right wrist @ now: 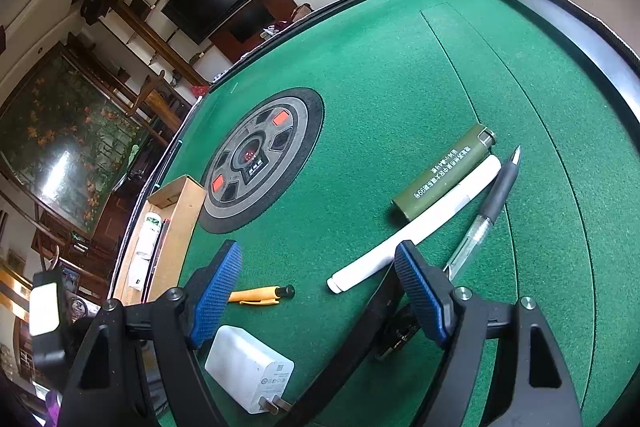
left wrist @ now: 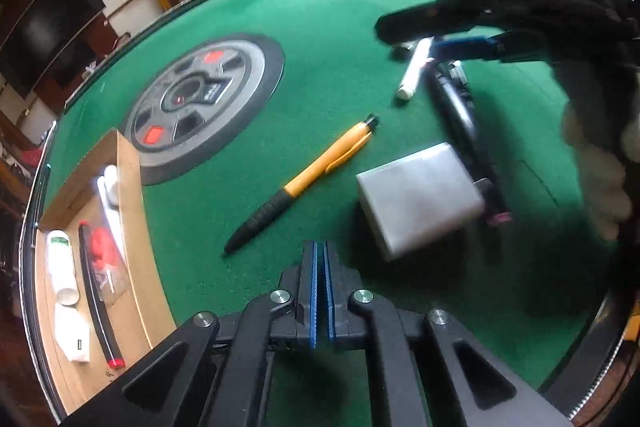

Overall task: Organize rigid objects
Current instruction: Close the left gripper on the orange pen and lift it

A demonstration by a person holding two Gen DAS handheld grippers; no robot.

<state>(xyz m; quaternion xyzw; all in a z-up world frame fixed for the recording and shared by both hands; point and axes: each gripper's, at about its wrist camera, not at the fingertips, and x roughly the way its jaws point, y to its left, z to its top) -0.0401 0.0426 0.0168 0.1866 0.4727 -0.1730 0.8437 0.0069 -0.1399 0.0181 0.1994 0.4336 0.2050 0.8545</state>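
Left wrist view: left claw (left wrist: 320,255) pressed together, blue pads meeting, nothing between them, above the green felt tabletop (left wrist: 328,39). Just ahead on the felt: orange pen with black grip (left wrist: 304,183), lying diagonally; to its right a white charger block (left wrist: 418,199). A black pen (left wrist: 460,115) runs past the block's far side, blurred. White marker (left wrist: 414,71) lies farther back, under the right claw (left wrist: 452,37), itself blurred. Cardboard box (left wrist: 130,187) at the tabletop's left edge holds a white tube (left wrist: 60,263), a black pen with red end (left wrist: 96,291), a red item in clear wrap and a white adapter. Round control panel (left wrist: 204,99) set in the felt.

Right wrist view: right claw (right wrist: 320,291) spread wide, empty, hovering over the felt. Between its fingers in the picture: the orange pen's end and the white marker's tip. Olive-green lighter (right wrist: 444,175), marker and clear gel pen (right wrist: 486,211) lie side by side. Charger block shows its plug prongs below.
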